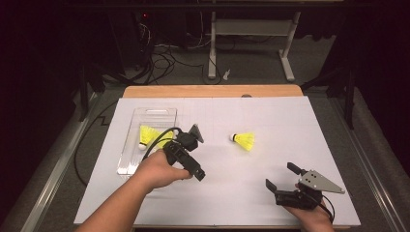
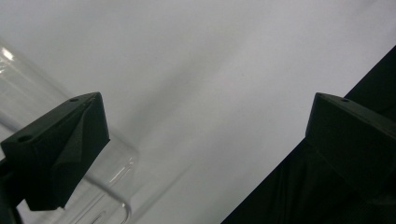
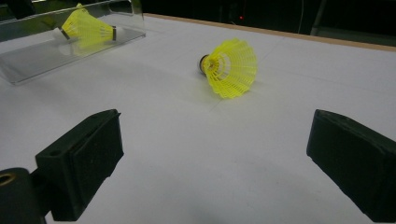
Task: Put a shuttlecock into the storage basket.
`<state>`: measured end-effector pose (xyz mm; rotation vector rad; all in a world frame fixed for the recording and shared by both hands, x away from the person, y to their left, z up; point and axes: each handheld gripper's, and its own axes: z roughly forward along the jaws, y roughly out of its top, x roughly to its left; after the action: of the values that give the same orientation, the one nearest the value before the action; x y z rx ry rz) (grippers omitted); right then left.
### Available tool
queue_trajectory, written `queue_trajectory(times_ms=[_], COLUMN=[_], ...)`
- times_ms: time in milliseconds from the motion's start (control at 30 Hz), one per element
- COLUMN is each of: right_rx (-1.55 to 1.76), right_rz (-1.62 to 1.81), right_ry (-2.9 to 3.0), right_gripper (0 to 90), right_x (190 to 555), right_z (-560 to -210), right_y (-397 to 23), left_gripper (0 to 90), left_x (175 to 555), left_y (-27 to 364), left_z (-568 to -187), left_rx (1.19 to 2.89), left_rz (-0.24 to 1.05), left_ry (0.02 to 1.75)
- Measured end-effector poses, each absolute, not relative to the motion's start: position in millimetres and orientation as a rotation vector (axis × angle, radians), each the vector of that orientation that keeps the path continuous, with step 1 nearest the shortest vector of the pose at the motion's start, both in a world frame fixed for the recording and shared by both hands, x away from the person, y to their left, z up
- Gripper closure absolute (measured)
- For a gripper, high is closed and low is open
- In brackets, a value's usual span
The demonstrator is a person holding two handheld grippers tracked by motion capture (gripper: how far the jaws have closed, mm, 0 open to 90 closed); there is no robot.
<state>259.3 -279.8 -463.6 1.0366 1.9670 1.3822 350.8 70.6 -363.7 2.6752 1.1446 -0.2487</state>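
Shuttlecock (image 1: 244,140) lies apart; left hand-held gripper (image 1: 197,175) tilted, right hand-held gripper (image 1: 283,175) low, both spread.

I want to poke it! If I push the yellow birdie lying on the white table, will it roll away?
The shuttlecock lies on its side, so it would probably roll in a curve. Its thin mesh skirt looks very light and probably bends when squeezed.
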Motion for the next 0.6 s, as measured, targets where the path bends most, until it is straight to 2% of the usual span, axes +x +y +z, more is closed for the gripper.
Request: queue_trajectory(times_ms=[333,600], right_rx=[1.054,1.07], right_rz=[1.388,1.369], right_ry=[1.95,1.967], right_gripper=[3.6,3.7], right_x=[261.6,277.1], right_z=[-462.9,-450.1], right_y=[-276.1,-269.9], left_gripper=[0.8,0.8], left_x=[351.0,349.6], left_y=[53.1,45.5], left_z=[-373.0,-380.8], left_rx=[2.686,2.707], left_rz=[-0.262,-0.284], left_ry=[1.094,1.05])
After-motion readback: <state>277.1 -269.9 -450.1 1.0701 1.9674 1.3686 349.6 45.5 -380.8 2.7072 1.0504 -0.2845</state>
